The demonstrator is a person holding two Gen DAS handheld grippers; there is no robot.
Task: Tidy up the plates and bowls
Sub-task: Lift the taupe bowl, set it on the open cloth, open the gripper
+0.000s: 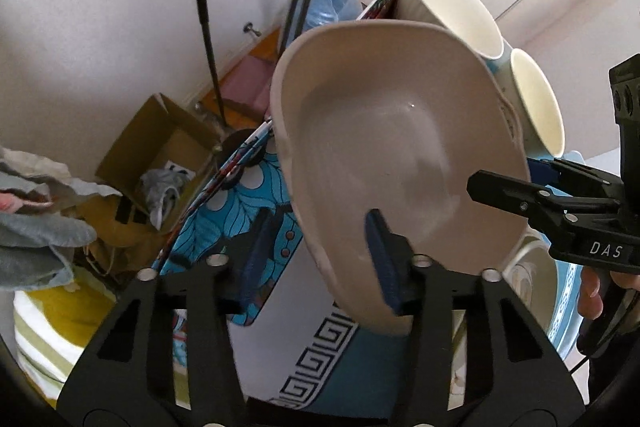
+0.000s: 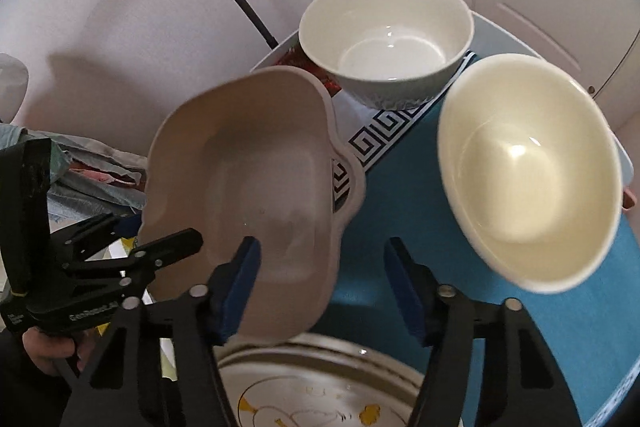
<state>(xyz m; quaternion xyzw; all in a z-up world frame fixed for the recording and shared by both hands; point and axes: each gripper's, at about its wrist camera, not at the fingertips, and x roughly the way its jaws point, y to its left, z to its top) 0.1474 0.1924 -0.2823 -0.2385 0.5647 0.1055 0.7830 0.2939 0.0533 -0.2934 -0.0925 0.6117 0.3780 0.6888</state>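
1. Judging by its look, the beige dish (image 1: 380,155) is glazed ceramic or hard plastic. Which one, I cannot tell. Either way it is stiff and smooth, likely slippery at the wall, and breakable if dropped or knocked against its neighbours.
2. Its wavy, lobed rim is the sensible place to hold it. A pad inside the wall and a pad outside, on opposite sides of the dish, should keep it level.
3. The left gripper (image 1: 320,251) is part-open and straddles the near rim. One blue pad sits inside the dish and the other outside, over the patterned blue cloth (image 1: 248,203). A strip of cloth shows between the outer pad and the wall, so it does not yet look clamped.
4. The right gripper (image 2: 324,287) also stands open across the opposite rim. Its left pad is inside the dish and its right pad is well outside, above the plain blue cloth.
5. The dish sits tilted in both views, between the two claws. Whether it rests on the table or is already off it, I cannot tell.
6. A white bowl (image 2: 384,39) stands beyond the dish and a cream bowl (image 2: 528,179) to the right, both apart from it. A drawn-on plate (image 2: 320,387) lies just below the dish's near edge.
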